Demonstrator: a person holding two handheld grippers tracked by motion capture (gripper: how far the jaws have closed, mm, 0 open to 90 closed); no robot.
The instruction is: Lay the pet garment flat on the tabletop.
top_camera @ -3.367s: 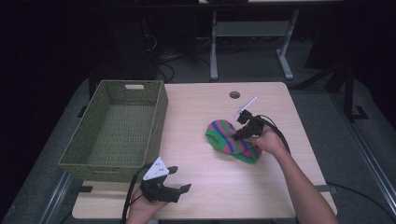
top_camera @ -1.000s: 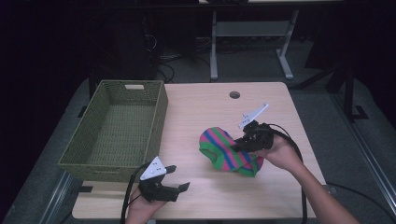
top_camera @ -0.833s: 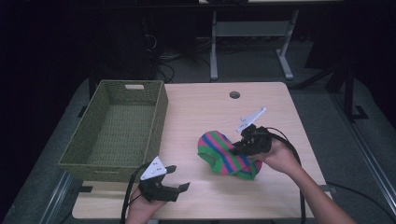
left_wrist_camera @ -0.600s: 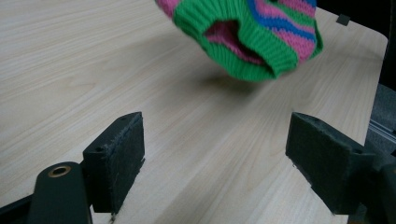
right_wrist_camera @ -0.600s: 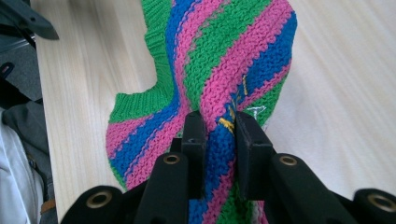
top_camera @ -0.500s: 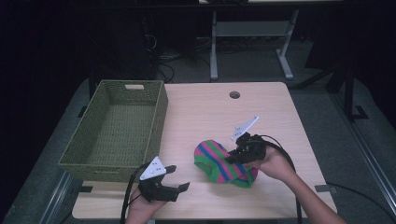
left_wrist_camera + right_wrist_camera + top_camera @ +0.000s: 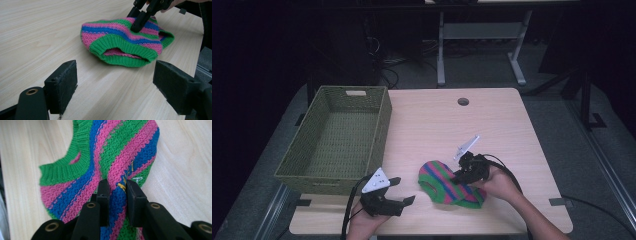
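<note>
A knitted hat striped pink, blue and green lies on the light wooden table, near the front edge. My right gripper is shut on a fold of the knit, its jaws pinching the hat close together in the right gripper view. The hat's green rim opening faces my left gripper. That gripper rests on the table at the front left, jaws wide open and empty, with the hat a short way ahead of its pads.
A woven green basket stands on the left side of the table, with nothing inside. A round cable hole sits near the table's far edge. Dark floor and a desk frame lie beyond.
The right gripper has carried the hat down and toward the front left, lowering it onto the table closer to the left gripper. The left gripper has stayed put.
</note>
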